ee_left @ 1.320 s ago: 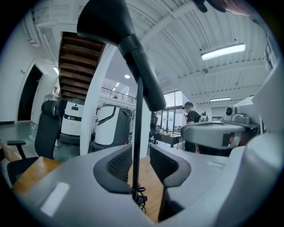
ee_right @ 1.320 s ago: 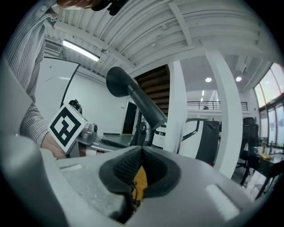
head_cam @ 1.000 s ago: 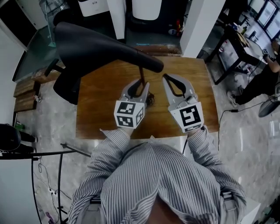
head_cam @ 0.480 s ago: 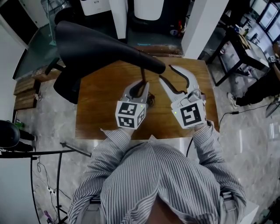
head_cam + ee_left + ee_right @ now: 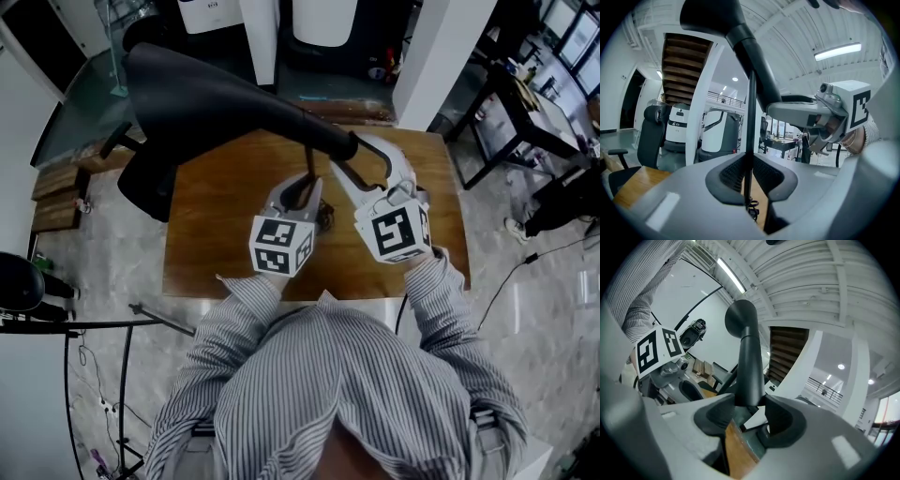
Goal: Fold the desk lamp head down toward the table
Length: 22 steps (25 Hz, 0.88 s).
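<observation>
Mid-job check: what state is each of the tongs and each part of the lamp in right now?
left tongs, shut on the lamp stem, jaws have just been closing
right tongs, open, jaws have just been opening, lamp neck between them
lamp stem, upright, clamped in the left tongs
lamp head, raised, not yet folded down toward the table

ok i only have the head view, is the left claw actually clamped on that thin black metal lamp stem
observer: Yes. The left gripper view shows the left claw shut on the thin black metal stem, with pads pressing both sides.
operator: and the right claw, is it on anything
observer: In the right gripper view the right claw has just been opening. The thick black neck of the lamp head stands between its wide jaws, not clamped.
</observation>
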{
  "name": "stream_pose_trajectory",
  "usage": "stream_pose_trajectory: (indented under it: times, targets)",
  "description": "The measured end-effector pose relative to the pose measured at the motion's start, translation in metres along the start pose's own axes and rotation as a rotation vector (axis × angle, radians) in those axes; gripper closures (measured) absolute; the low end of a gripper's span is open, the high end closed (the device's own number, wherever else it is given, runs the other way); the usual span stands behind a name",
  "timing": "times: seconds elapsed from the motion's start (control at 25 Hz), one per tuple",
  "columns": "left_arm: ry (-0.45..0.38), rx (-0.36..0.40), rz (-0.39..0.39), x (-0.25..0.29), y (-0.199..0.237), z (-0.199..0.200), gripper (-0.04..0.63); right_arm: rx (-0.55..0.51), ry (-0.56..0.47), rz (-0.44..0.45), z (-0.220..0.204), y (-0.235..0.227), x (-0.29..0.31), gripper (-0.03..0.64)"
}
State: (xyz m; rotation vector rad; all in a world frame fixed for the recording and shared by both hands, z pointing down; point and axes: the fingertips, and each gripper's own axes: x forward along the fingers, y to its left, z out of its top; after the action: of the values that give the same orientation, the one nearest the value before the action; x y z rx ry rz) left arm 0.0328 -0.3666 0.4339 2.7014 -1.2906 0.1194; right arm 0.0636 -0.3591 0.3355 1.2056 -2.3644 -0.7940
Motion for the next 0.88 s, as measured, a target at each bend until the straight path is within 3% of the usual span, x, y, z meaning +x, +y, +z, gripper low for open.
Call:
stream_pose_trajectory:
  times: [0.28,0.88]
  targets:
    - [0.008,-0.001,0.004,-0.001,0.001,0.000,0.560,-0.047,0.024,0.020,0.002,-0.003,-0.001,0.422]
    - [0.030,0.018,-0.013,0.000,-0.001,0.000,0.560,-0.343,0.171,0.106,0.006,-0.024,-0.010,0.423]
